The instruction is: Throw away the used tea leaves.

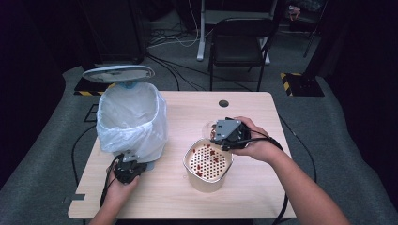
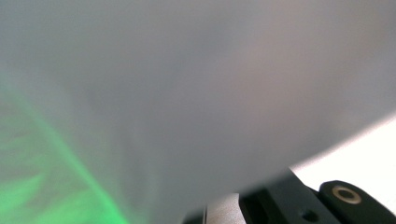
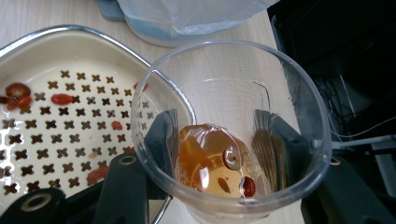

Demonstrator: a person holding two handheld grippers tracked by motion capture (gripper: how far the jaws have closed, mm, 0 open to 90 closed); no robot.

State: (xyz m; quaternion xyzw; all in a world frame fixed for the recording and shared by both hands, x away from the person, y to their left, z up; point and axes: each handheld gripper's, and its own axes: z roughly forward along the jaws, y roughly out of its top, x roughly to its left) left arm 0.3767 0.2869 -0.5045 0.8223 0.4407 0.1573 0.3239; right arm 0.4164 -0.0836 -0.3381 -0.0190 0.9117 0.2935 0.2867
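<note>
A bin lined with a white bag [image 1: 131, 122] stands at the table's left, its lid [image 1: 118, 73] tipped up behind it. My left gripper [image 1: 130, 163] sits low at the bin's front base. The bag [image 2: 187, 93] is pressed close in the left gripper view, hiding the jaws' tips. My right gripper [image 1: 217, 135] is shut on a clear plastic cup [image 3: 224, 154], a jaw on each side of it. The cup holds a little amber liquid with red bits. It hangs tilted at the far rim of a cream strainer pot [image 1: 208, 161] with red bits on its perforated insert [image 3: 70, 116].
The wooden table [image 1: 263, 187] has a cable hole [image 1: 223, 103] near its far edge. A black folding chair [image 1: 239, 42] stands beyond the table. Cables trail from both grippers over the table's front edge.
</note>
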